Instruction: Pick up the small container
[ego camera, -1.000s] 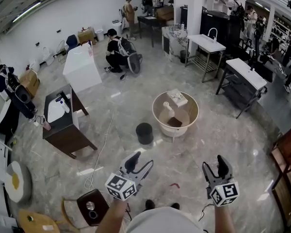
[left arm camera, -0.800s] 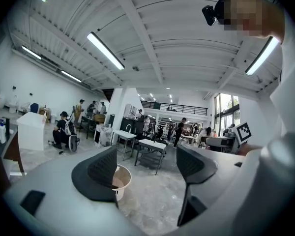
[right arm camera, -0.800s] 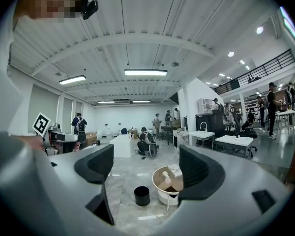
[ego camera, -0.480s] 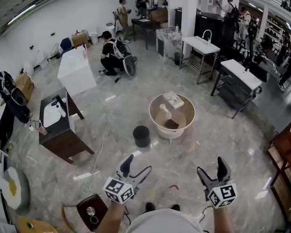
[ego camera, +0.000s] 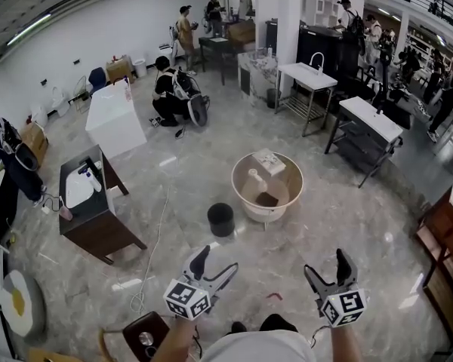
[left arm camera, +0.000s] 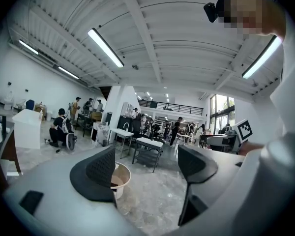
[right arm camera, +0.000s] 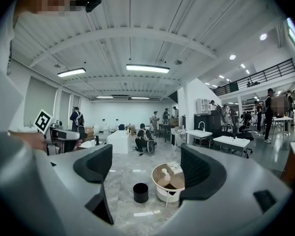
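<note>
Left gripper (ego camera: 215, 261): jaws spread wide, nothing between them. Right gripper (ego camera: 326, 266): jaws likewise released and empty. Both are held in the air over the floor (ego camera: 325, 225), well apart from the black container (ego camera: 221, 219). The container stands upright on open floor, away from the walls, just beside the round tub (ego camera: 266, 212) without touching it. The tub holds a white bottle (ego camera: 254, 178) and a box (ego camera: 272, 161).

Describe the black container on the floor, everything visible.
Small black cylinder, matte, plain sides, standing upright on the grey marbled floor. It sits just left of the round beige tub, apart from it. Whether the top is open cannot be told. Only the floor touches it.
</note>
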`<state>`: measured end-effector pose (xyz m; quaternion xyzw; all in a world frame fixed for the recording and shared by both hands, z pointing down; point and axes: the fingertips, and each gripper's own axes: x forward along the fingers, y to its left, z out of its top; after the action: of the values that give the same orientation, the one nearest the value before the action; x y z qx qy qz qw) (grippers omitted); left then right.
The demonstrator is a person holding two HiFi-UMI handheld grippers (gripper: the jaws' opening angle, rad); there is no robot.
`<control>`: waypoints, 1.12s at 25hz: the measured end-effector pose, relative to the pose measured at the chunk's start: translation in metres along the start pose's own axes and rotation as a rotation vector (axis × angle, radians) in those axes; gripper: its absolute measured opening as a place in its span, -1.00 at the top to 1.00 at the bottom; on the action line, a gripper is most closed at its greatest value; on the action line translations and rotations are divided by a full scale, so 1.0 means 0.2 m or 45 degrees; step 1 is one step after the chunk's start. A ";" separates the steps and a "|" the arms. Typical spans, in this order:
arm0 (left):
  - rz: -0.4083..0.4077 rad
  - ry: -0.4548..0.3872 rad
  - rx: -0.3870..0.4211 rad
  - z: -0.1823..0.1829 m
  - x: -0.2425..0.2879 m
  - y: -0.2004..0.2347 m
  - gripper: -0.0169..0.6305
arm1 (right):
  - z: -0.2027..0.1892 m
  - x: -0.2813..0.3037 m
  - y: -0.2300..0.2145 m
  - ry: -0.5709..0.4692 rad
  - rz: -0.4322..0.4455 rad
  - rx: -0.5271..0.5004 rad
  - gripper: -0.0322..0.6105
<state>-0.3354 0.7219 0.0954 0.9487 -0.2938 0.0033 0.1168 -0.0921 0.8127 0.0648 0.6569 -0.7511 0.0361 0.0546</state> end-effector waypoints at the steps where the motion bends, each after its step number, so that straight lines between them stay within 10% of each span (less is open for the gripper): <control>1: -0.002 -0.003 -0.001 0.00 0.00 0.01 -0.30 | 0.00 0.01 0.01 -0.002 -0.002 0.002 -0.49; 13: 0.012 0.021 -0.031 -0.03 0.24 0.25 -0.32 | -0.07 0.38 -0.09 0.047 0.022 0.007 -0.49; 28: 0.072 0.063 -0.072 0.07 1.15 0.55 -0.33 | -0.03 1.19 -0.73 0.098 0.145 0.046 -0.49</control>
<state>-0.2074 0.5031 0.1221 0.9359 -0.3176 0.0220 0.1507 0.0218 0.5594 0.0986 0.6123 -0.7837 0.0780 0.0693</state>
